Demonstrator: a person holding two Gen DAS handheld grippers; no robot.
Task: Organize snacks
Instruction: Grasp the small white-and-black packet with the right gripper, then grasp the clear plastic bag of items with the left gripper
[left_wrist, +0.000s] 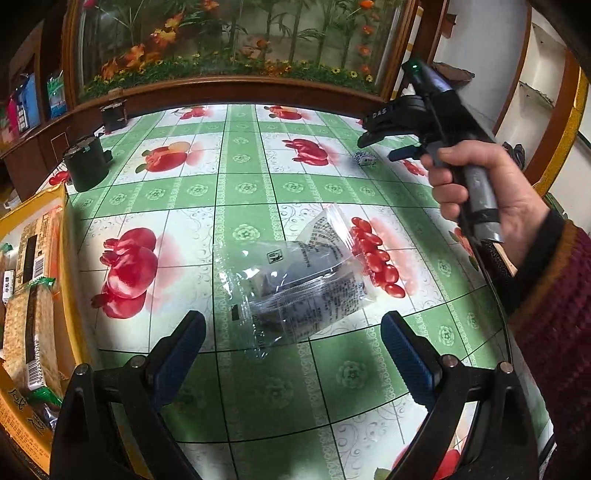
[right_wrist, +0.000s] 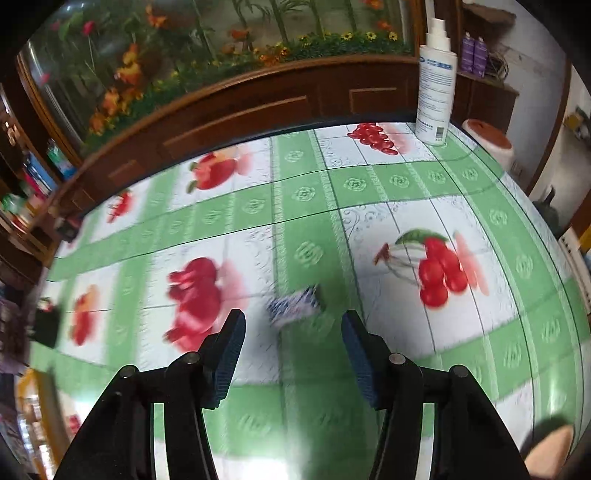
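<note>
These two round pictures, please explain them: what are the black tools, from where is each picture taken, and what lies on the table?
A person holds a hand gripper in each hand; each carries a camera looking along its two fingers. The left camera shows the open left gripper before a clear plastic snack packet on the green fruit-print tablecloth, a yellow box of wrapped snacks at left, and the right gripper in the person's hand. The right camera shows that open gripper above a small blue-white packet, blurred. Neither holds anything.
</note>
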